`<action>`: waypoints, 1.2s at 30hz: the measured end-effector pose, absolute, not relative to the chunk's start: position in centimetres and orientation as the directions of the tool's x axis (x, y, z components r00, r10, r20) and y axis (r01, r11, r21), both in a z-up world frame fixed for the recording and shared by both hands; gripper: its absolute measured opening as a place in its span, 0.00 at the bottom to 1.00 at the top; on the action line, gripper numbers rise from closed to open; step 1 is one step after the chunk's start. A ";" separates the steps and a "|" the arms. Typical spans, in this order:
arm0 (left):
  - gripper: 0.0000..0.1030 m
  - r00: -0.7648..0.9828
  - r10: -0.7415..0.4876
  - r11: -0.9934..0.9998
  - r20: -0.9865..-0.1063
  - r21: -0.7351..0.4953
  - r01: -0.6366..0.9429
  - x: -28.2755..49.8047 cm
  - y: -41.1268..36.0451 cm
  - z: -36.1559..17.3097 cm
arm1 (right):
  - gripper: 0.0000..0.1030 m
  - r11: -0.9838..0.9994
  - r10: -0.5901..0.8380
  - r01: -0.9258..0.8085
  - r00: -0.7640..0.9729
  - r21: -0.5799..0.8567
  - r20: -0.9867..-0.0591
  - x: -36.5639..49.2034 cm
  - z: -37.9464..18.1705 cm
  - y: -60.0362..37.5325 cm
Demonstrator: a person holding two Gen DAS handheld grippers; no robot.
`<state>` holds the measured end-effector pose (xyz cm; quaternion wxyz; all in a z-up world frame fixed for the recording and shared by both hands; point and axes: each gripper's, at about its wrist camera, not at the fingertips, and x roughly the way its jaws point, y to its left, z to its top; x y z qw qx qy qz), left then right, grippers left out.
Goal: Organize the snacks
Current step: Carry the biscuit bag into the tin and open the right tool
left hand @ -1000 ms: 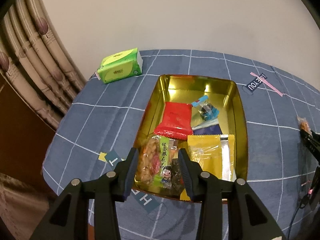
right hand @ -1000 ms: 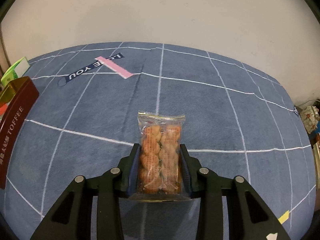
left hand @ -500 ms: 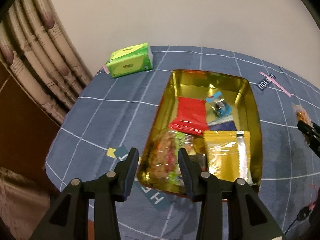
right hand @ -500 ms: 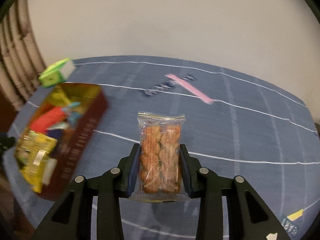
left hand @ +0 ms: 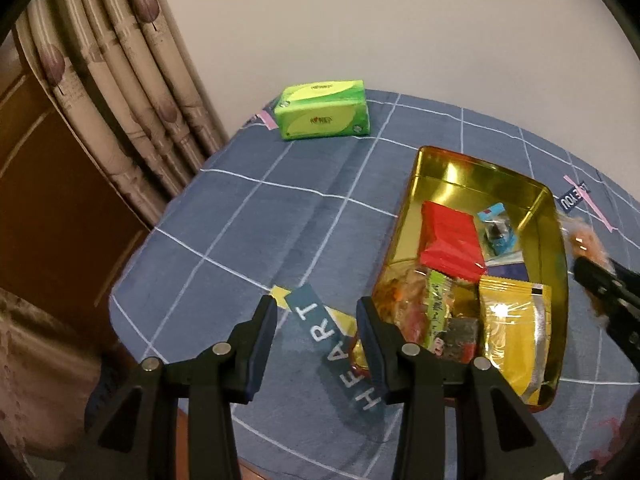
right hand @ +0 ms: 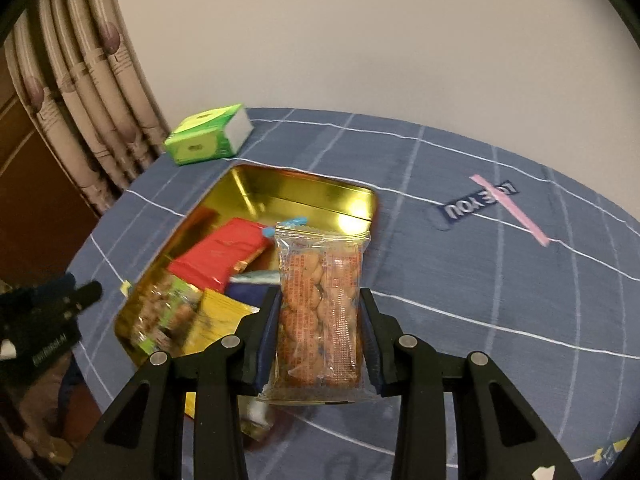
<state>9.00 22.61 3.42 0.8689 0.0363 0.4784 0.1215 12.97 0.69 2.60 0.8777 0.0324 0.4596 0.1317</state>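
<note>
Pinching a snack pack point(right hand: 320, 312), the right gripper point(right hand: 320, 332) — left gripper point(left hand: 316, 332) spread, empty — blurred leftward.

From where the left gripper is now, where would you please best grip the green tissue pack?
Probably across the two long sides of the green tissue pack, coming from above: it lies flat on the blue checked cloth, clear all round, its narrow width suiting the fingers.
</note>
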 end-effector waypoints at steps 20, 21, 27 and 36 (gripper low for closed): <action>0.41 0.516 0.216 0.976 -0.829 0.180 -0.119 9.1 21.3 2.8 | 0.34 0.965 0.243 -0.208 0.474 0.160 -0.846 17.1 -0.9 3.9; 0.41 0.517 0.213 0.977 -0.829 0.179 -0.116 9.1 21.2 2.8 | 0.34 0.965 0.241 -0.210 0.473 0.157 -0.847 17.1 -1.0 4.0; 0.41 0.522 0.201 0.980 -0.829 0.179 -0.093 9.1 20.6 2.8 | 0.36 0.963 0.242 -0.221 0.470 0.152 -0.849 17.0 -1.3 4.4; 0.41 0.534 0.181 0.983 -0.826 0.164 -0.079 8.8 20.4 3.0 | 0.42 0.960 0.254 -0.226 0.461 0.164 -0.850 16.4 -1.3 4.6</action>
